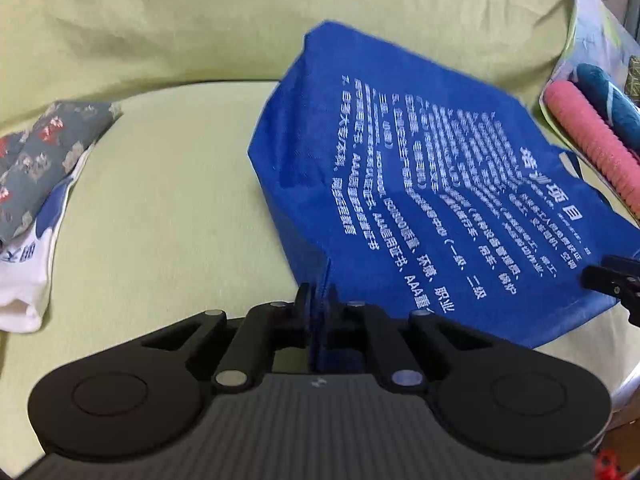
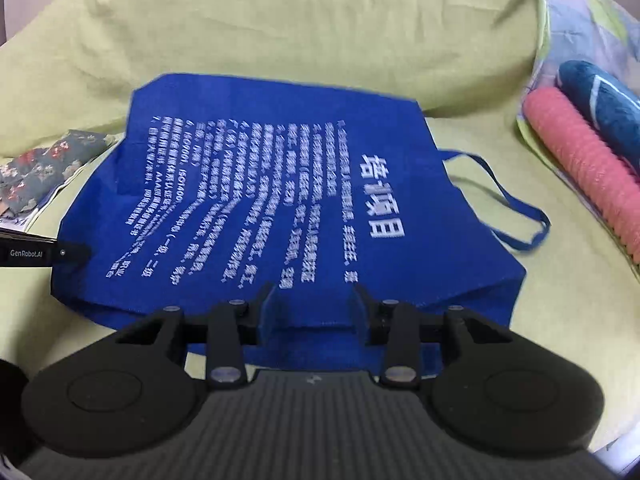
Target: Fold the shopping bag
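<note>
**Bag flattened and gripped, fold not yet made**

Your blue shopping bag (image 2: 280, 200) lies spread with its printed side up on the green-covered seat cushion (image 1: 160, 208), its far edge reaching the backrest. No crease shows across the printed panel, so judge the task as barely started: the folding itself is all ahead.

Your left tongs (image 1: 318, 304) are narrow and pinched on the bag's near corner edge, fabric standing up between the pads. Your right tongs (image 2: 314, 300) sit half open astride the near hem; blue cloth lies between the fingers, but you cannot tell whether the pads press on it.

For room: the handle loop (image 2: 508, 208) trails off the bag's right edge and will need tucking. Bare cushion to the left is open until the floral cloth (image 1: 44, 160). On the right, the pink roll (image 2: 580, 176) and teal roll (image 2: 600, 104) lie near, so fold away from them.
</note>
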A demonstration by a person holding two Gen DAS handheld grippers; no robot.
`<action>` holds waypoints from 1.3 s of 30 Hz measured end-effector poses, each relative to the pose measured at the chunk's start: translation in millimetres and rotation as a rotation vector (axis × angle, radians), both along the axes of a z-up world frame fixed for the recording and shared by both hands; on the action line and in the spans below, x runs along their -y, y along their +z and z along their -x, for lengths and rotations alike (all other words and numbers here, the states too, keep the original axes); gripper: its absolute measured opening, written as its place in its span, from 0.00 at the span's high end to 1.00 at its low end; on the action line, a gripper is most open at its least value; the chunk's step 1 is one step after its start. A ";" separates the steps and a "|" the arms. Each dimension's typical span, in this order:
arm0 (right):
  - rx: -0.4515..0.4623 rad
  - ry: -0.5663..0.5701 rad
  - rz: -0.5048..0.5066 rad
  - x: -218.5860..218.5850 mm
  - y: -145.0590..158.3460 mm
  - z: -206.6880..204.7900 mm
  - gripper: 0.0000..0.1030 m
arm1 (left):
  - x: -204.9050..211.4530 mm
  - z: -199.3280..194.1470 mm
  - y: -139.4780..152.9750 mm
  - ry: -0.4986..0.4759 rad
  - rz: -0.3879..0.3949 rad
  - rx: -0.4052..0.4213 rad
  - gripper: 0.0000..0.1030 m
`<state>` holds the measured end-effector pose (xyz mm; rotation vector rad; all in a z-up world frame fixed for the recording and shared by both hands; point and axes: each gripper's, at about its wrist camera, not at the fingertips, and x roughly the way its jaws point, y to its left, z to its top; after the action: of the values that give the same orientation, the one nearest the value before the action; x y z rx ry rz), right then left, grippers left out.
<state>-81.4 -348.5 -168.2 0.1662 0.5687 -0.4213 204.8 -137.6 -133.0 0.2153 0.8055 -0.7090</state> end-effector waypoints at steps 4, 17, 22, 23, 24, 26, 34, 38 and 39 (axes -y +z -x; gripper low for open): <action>-0.004 0.010 0.000 -6.2 -1.4 -2.6 0.66 | -45.1 1.4 21.4 0.079 0.024 0.068 0.63; -0.010 0.104 0.078 -35.5 8.2 -37.0 0.66 | -18.2 11.5 21.7 -0.175 -0.097 0.245 0.93; -0.083 -0.004 0.034 -4.6 -19.6 -22.1 0.66 | -29.5 -8.0 -24.4 -0.122 -0.133 0.190 0.93; -0.070 -0.010 0.030 -2.1 -20.4 -18.0 0.65 | -30.4 -11.1 -25.2 -0.113 -0.127 0.180 0.93; -0.058 -0.016 0.025 0.5 -21.2 -14.0 0.65 | -31.2 -15.2 -25.0 -0.102 -0.117 0.167 0.93; -0.063 -0.007 0.033 -4.4 -17.3 -17.7 0.64 | -32.9 -22.6 -25.4 -0.090 -0.093 0.143 0.93; -0.080 0.055 0.064 -27.4 -21.7 -44.1 0.61 | -51.7 -62.5 -20.2 -0.022 0.053 -0.043 0.92; -0.077 0.072 0.070 -25.8 -20.9 -43.2 0.60 | -48.6 -67.7 -16.6 -0.006 0.032 -0.038 0.97; -0.078 0.074 0.067 -24.8 -20.7 -43.8 0.60 | -46.2 -60.6 -15.8 -0.025 0.019 -0.021 0.97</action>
<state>-37.6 -323.7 -188.9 0.0645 0.6341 -0.3755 265.4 -91.4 -148.8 0.2010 0.8171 -0.7429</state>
